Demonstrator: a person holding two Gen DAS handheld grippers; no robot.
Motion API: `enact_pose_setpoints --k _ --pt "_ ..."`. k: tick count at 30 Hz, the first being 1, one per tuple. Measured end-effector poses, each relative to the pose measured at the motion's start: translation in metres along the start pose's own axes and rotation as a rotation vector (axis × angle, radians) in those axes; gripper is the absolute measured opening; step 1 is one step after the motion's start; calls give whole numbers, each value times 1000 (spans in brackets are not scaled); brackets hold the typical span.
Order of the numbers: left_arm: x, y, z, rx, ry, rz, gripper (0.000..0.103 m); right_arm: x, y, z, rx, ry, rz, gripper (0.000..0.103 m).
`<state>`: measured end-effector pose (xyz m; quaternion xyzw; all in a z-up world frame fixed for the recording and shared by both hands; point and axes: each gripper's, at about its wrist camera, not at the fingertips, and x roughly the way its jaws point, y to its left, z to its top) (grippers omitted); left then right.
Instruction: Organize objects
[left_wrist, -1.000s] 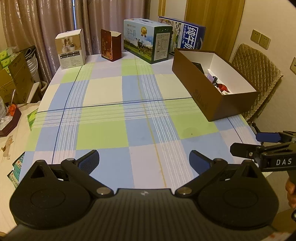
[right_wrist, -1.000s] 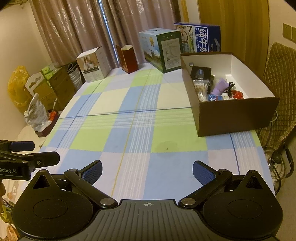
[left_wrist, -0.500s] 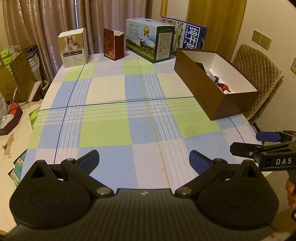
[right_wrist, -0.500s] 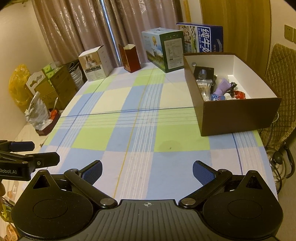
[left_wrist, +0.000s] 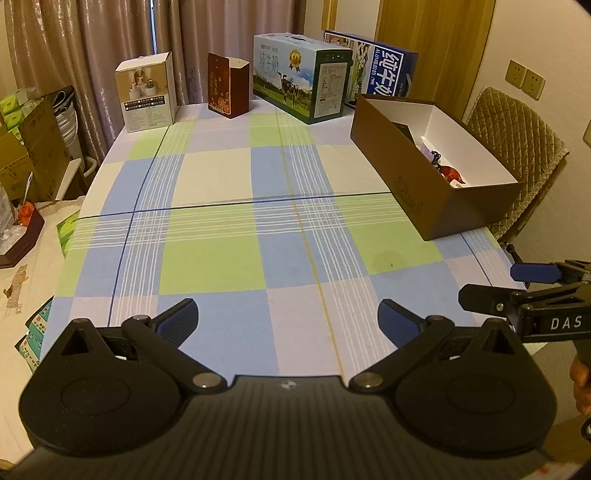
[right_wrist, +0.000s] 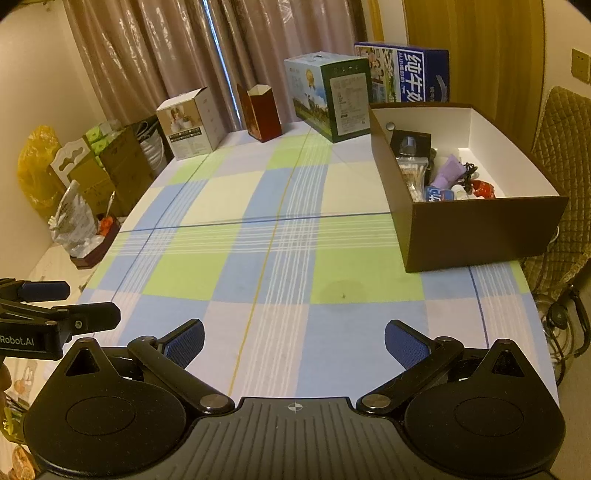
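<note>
Both grippers were held low at the near edge of the table (left_wrist: 221, 177), each with its jaws spread wide and nothing between them: the left gripper (left_wrist: 287, 319) over the middle of that edge, the right gripper (right_wrist: 294, 338) just beside it toward the near right corner. Compared with a second earlier, almost nothing had been altered; the view from each wrist had only been shifted slightly, so that the far cartons appeared a little lower and more central, and no object had been moved. The brown box (right_wrist: 480, 229) was set along the right edge of the checked cloth, open at the top, with the small items (right_wrist: 439, 177) gathered against its near left wall: a clear packet, a purple piece, a dark cable, something red. No loose thing was seen on the cloth itself; only the milk carton (left_wrist: 306, 79), the blue carton (left_wrist: 384, 68), the dark red box (left_wrist: 227, 90) and the white box (left_wrist: 147, 98) were ranged along the far edge. It was judged that the collecting had likely been finished, or that a pause had been taken before another reach; which of these applied could not be told.
</note>
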<state>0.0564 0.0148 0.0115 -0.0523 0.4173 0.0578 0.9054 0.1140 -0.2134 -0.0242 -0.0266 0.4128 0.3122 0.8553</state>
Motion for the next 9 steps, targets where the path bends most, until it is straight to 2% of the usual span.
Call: enact_pose_setpoints --k 9 --pt "6 3 5 3 0 1 102 6 1 4 0 4 1 101"
